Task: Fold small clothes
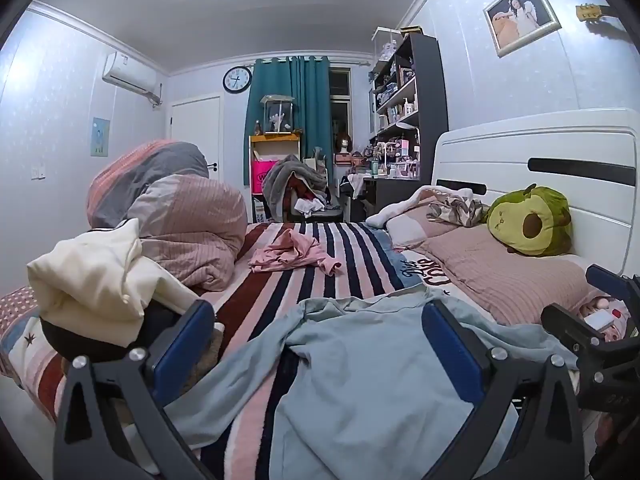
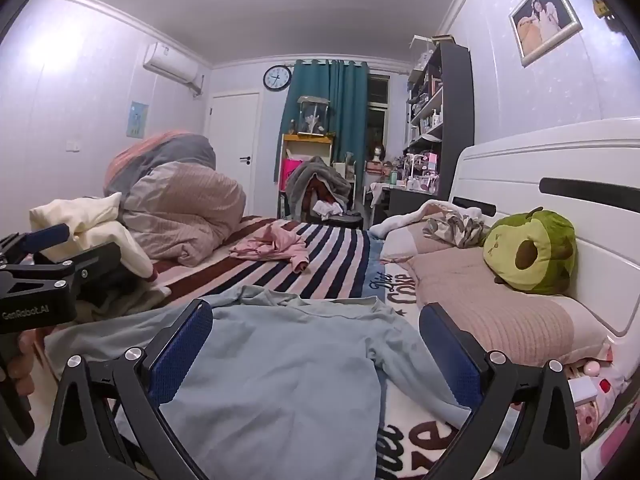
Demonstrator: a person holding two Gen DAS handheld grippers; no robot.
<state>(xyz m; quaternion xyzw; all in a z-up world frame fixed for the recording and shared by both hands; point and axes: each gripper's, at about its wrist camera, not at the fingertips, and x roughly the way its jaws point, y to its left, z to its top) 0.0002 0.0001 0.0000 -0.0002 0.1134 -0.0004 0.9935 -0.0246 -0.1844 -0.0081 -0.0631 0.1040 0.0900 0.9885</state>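
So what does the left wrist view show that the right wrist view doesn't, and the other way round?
Only the left wrist view: a guitar headstock at the top right edge, and the right gripper coming in from the right.

Only the right wrist view: the left gripper at the left edge, with part of the hand holding it.

Both: the light blue garment spread unfolded on the striped blanket under open jaws, the crumpled pink garment further back, the avocado plush, and the cream garment.
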